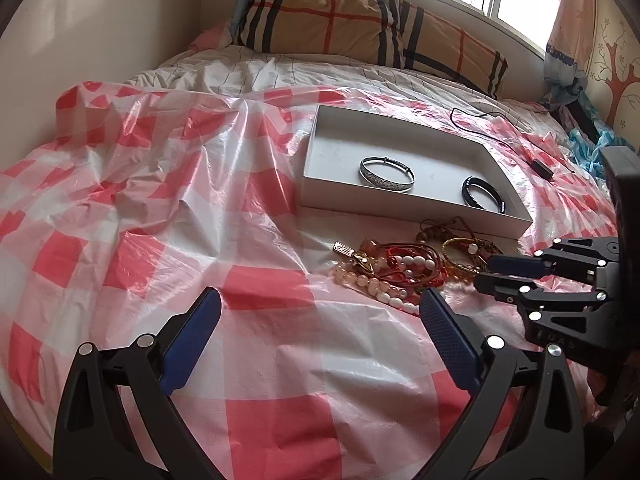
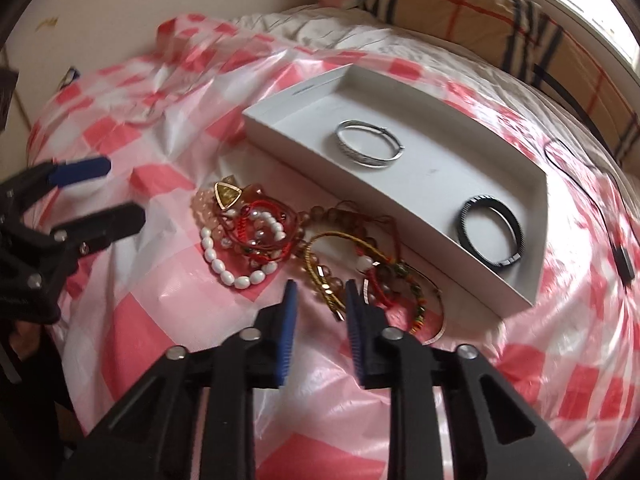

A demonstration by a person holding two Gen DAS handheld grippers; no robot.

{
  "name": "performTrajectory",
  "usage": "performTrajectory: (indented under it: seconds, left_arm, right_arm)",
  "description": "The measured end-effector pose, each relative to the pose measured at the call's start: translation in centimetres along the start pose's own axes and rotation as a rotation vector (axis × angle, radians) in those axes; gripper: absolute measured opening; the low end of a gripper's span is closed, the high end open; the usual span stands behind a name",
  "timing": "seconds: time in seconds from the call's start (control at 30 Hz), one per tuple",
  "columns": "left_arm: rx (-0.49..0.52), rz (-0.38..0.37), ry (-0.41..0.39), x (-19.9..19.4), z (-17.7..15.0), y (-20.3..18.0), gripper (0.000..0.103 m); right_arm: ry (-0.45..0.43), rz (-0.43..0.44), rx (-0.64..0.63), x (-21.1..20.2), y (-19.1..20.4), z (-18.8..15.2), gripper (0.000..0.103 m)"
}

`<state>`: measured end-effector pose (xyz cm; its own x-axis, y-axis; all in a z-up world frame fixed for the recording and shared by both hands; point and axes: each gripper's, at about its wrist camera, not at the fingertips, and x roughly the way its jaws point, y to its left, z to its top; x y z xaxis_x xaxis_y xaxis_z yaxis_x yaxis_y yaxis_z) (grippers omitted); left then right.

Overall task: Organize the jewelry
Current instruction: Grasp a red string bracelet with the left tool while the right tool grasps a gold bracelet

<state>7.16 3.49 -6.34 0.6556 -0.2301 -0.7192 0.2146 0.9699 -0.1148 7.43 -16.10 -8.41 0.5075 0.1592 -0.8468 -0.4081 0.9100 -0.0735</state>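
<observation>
Two bangles, silver (image 2: pixel 368 144) and black (image 2: pixel 491 231), lie in the tray (image 2: pixel 280 120). The tangled pile (image 2: pixel 256 236) waits beside it on the sheet (image 2: pixel 160 300). My right gripper (image 2: pixel 320 300) hovers narrow and empty over the pile; my left gripper (image 1: pixel 320 320) gapes wide, empty.

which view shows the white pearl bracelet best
The right wrist view: the white pearl bracelet lies near and nearly whole in the pile. The left wrist view shows it farther off, partly hidden behind a fingertip.
</observation>
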Motion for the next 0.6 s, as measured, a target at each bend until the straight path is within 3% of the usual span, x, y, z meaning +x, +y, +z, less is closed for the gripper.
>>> performTrajectory:
  seconds: [0.1,0.2,0.43,0.6]
  left_arm:
    - [-0.007,-0.006,0.002,0.1,0.1,0.1,0.095]
    - [0.011,-0.014,0.004,0.2,0.0,-0.3,0.095]
    - [0.053,-0.039,0.006,0.6,0.7,-1.2,0.095]
    - [0.092,-0.045,0.021,1.8,2.0,-1.5,0.095]
  right_arm:
    - [0.032,-0.010,-0.050,1.5,0.5,0.2,0.007]
    - [0.022,0.023,-0.018,1.3,-0.2,0.0,0.001]
    - [-0.129,0.156,0.254,-4.1,-4.1,-1.4,0.000]
    - [-0.123,0.140,0.214,-4.6,-3.7,-1.8,0.001]
